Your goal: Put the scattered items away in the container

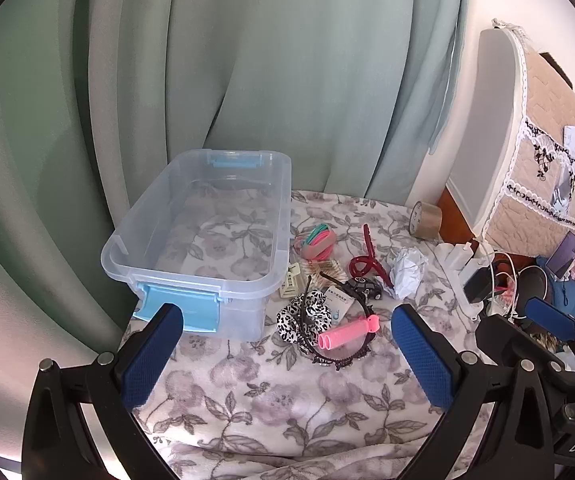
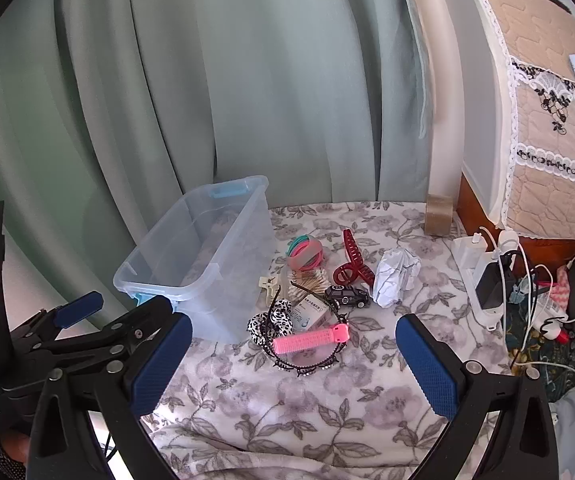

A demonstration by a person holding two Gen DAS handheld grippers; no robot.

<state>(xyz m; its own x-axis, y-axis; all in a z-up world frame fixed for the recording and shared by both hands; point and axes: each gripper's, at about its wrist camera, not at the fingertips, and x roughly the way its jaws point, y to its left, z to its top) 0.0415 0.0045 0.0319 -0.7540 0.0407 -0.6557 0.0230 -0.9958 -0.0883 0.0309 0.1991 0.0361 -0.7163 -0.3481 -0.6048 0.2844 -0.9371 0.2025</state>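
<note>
A clear plastic bin point(image 1: 285, 216) with blue latches stands empty on the floral blanket, left of a heap of small items. The heap holds a pink hair roller point(image 1: 347, 332), a leopard bow headband point(image 1: 307, 316), a red claw clip point(image 1: 367, 266), hair ties point(image 1: 315, 240), a toy car point(image 1: 365, 288) and crumpled paper point(image 1: 407, 268). My left gripper point(image 1: 287, 314) hovers open just short of the roller, holding nothing. My right gripper point(image 2: 295, 326) hovers open beside it, over the same pink roller point(image 2: 311, 338) and right of the bin point(image 2: 207, 276), also holding nothing.
A green curtain hangs behind the bin. A tape roll point(image 1: 425, 220) stands at the blanket's far right edge. A power strip with chargers and cables point(image 2: 491, 280) lies right of the heap, beside a padded headboard point(image 2: 547, 120). Bare blanket point(image 2: 307, 400) lies under both grippers.
</note>
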